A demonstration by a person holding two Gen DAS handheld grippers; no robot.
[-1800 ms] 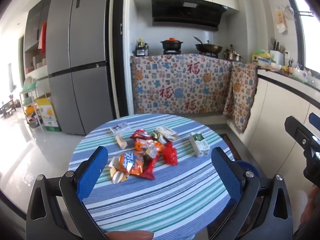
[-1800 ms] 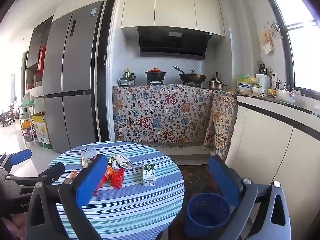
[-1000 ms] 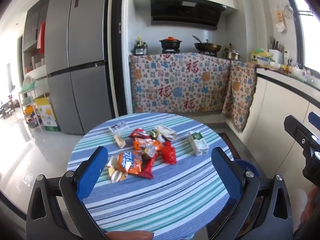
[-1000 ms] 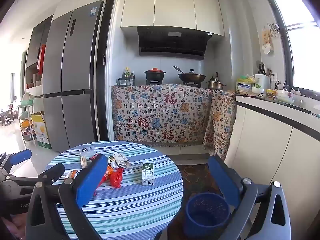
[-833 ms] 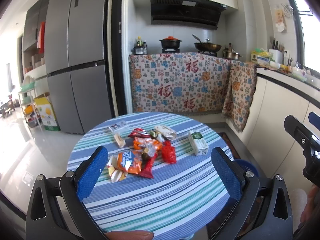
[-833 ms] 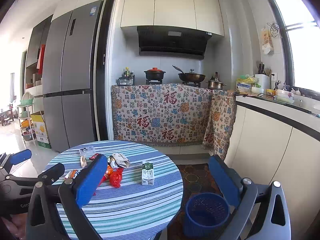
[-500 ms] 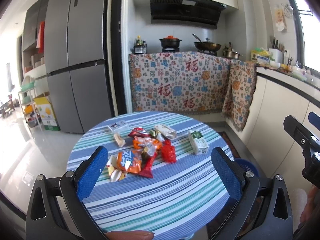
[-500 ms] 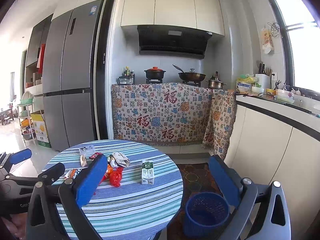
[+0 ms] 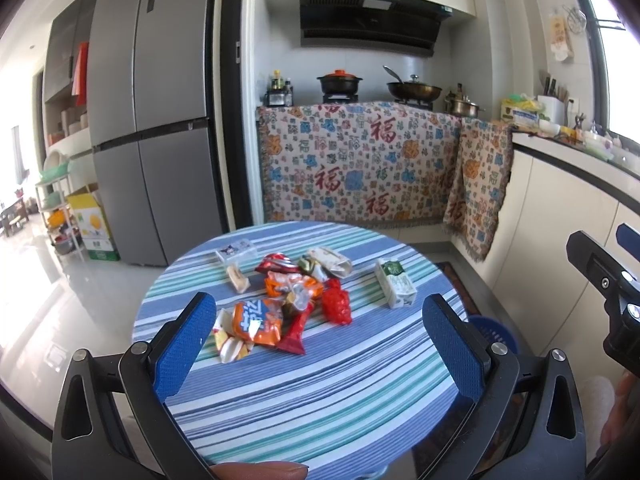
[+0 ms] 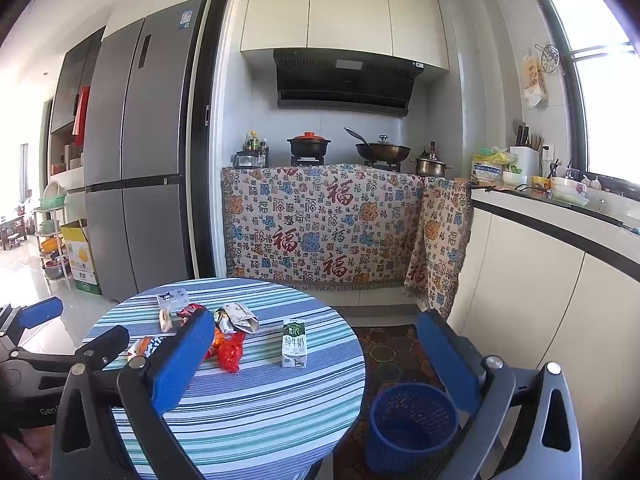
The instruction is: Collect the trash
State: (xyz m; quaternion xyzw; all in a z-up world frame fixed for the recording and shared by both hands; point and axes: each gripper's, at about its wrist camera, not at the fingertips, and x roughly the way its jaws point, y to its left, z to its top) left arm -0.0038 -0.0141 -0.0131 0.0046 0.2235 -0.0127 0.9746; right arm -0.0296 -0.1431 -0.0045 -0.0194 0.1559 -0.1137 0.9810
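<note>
A round table with a blue striped cloth [image 9: 320,392] holds a heap of snack wrappers [image 9: 286,300], a red wrapper [image 9: 337,302] and a white-green milk carton [image 9: 394,284]. My left gripper [image 9: 316,340] is open and empty, hovering over the near side of the table. My right gripper [image 10: 316,356] is open and empty, further right and back; the carton [image 10: 294,343] and red wrapper [image 10: 230,352] show between its fingers. A blue mesh trash basket [image 10: 412,426] stands on the floor right of the table; its rim peeks out in the left wrist view [image 9: 490,326].
A grey fridge [image 10: 136,160] stands at the back left. A cloth-draped stove counter [image 10: 328,224] with pots is behind the table. White cabinets with a dark-edged countertop [image 10: 560,280] run along the right. A patterned rug [image 10: 392,348] lies under the basket.
Both grippers have drifted slightly, so the table sits a little differently in view. Both stay open and empty. Nothing on the table has moved.
</note>
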